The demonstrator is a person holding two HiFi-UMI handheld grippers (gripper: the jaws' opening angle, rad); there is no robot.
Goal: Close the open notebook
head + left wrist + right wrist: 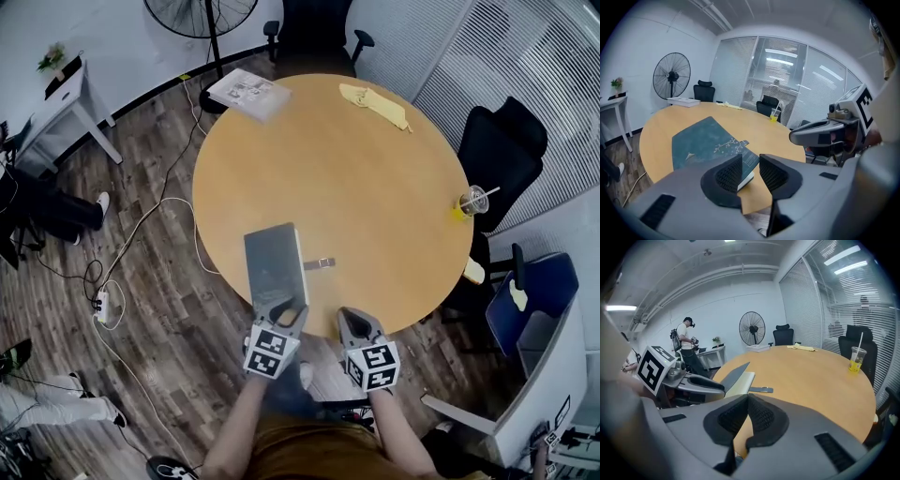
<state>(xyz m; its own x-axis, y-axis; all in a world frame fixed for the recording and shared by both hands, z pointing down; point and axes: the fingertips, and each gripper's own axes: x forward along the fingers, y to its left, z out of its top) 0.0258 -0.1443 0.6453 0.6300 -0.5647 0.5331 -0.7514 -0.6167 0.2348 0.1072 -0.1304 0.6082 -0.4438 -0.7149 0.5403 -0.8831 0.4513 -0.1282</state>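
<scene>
Left gripper (288,311) open at notebook's (274,262) near edge on table (375,169). Right gripper (354,321) closed, empty.

One notebook (274,261), one cup (473,201), one fan (202,14)

I can read no words, numbers or brand names anywhere. The cube (272,350) on my left tongs (286,307) and the cube (373,366) on my right tongs (356,316) carry only black-and-white square markers. The print on the paper stack (248,93) at the bench's (375,187) far edge is too small to read.
</scene>
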